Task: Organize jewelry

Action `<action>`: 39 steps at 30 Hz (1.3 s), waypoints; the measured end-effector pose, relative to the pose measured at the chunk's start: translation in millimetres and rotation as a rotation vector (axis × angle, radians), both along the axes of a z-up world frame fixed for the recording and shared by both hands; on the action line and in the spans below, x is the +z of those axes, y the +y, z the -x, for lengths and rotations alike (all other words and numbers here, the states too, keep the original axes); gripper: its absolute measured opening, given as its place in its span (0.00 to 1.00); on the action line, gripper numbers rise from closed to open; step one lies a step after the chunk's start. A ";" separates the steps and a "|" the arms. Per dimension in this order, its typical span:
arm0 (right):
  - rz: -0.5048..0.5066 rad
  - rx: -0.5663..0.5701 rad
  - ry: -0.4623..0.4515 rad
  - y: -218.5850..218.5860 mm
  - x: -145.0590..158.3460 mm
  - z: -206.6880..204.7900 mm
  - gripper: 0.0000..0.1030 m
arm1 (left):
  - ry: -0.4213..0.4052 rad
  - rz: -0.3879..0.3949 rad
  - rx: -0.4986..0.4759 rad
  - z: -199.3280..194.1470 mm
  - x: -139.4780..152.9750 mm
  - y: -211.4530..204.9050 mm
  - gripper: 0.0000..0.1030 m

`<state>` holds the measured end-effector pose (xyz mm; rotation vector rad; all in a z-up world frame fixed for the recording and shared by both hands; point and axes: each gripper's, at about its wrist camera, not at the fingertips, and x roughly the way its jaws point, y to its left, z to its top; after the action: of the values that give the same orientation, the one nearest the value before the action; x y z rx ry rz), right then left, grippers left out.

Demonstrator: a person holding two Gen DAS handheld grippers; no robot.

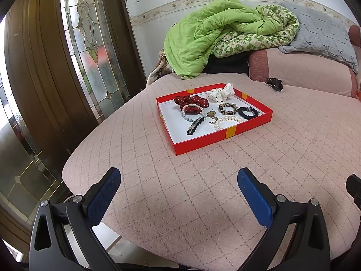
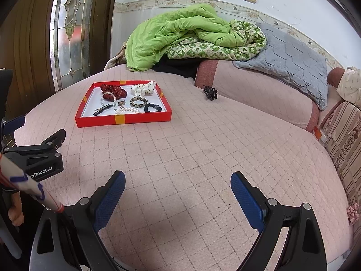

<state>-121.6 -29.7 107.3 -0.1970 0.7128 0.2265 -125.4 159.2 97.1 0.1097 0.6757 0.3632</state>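
The one piece not yet gathered is the black claw clip, lying by itself on the pink quilted cover, just in front of the bolster and apart from the red tray. From the right gripper it sits at about twelve o'clock, slightly toward one, well ahead across bare quilt; from the left gripper it is out toward two o'clock, beyond the tray's far right corner. I would judge the right hand the nearer and better placed for it. The clip's long axis looks to run roughly across the right gripper's line of sight, teeth upward, though it is too small to be sure. Both grippers hover low over the near edge of the bed with their blue pads spread wide and nothing between them. The tray, at about eleven o'clock from the right gripper, already holds a red dotted scrunchie, a white dotted scrunchie, a leopard-print hair tie, a black hair tie, a pearl bracelet, a pale bead bracelet, a dark hair clip and a small brass-coloured piece I cannot identify. Beyond lie a green quilt, a grey pillow, a papered wall and a leaded-glass door.
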 end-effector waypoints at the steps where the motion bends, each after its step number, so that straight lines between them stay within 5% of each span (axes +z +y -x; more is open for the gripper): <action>1: 0.001 -0.001 0.000 0.6 0.1 0.4 0.94 | 0.000 0.001 0.000 0.1 0.2 0.1 1.00; 39: 0.015 0.006 0.000 5.5 -5.1 2.9 0.94 | 0.002 0.005 0.006 0.3 -2.3 7.7 1.00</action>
<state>-124.5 -24.2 102.2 -0.2137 0.7146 0.2265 -125.8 166.9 94.8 0.1030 0.6786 0.3673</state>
